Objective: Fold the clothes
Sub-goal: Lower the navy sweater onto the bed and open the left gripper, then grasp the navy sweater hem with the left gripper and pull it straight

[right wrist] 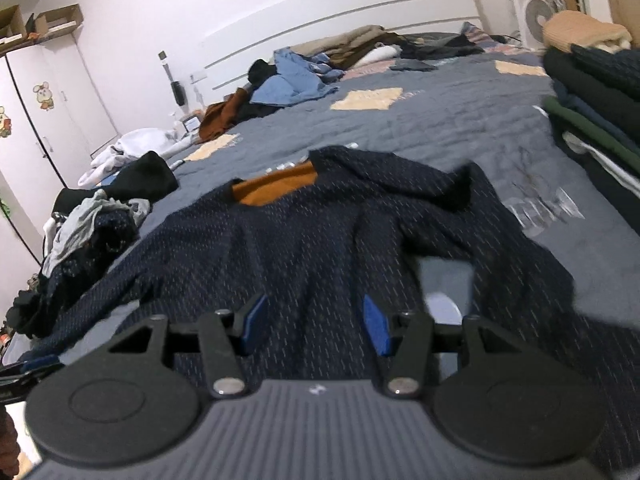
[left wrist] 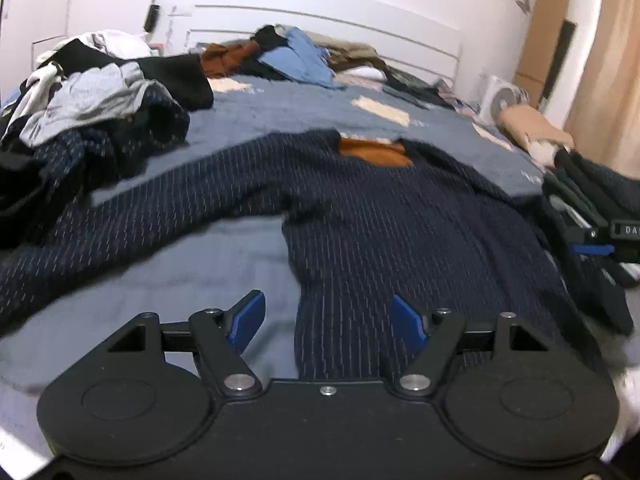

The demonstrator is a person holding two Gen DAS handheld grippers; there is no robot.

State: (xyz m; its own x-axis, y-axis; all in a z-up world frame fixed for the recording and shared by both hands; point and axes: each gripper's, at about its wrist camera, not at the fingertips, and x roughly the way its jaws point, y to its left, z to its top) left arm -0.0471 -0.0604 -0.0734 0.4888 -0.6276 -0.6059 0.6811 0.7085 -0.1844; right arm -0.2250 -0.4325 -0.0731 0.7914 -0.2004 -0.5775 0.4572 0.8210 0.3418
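A navy sweater [left wrist: 400, 220] with fine pale dashes and an orange inner collar [left wrist: 376, 152] lies spread flat on the grey-blue bedspread [left wrist: 280, 116]. One sleeve [left wrist: 120, 236] stretches out to the left. My left gripper [left wrist: 328, 320] hovers open over the sweater's near hem, at the body's left edge, with nothing between its blue pads. In the right wrist view the same sweater [right wrist: 300, 232] lies below my right gripper [right wrist: 316, 324]. Its jaws stand apart above the fabric and grip nothing. The right sleeve [right wrist: 460, 192] is bunched and folded back.
A heap of unfolded clothes [left wrist: 100, 100] sits at the left of the bed. A stack of folded garments [right wrist: 592, 112] stands at the right. More clothes [left wrist: 296, 56] lie along the white headboard. A fan [right wrist: 536, 16] and a wardrobe [right wrist: 60, 112] stand beyond the bed.
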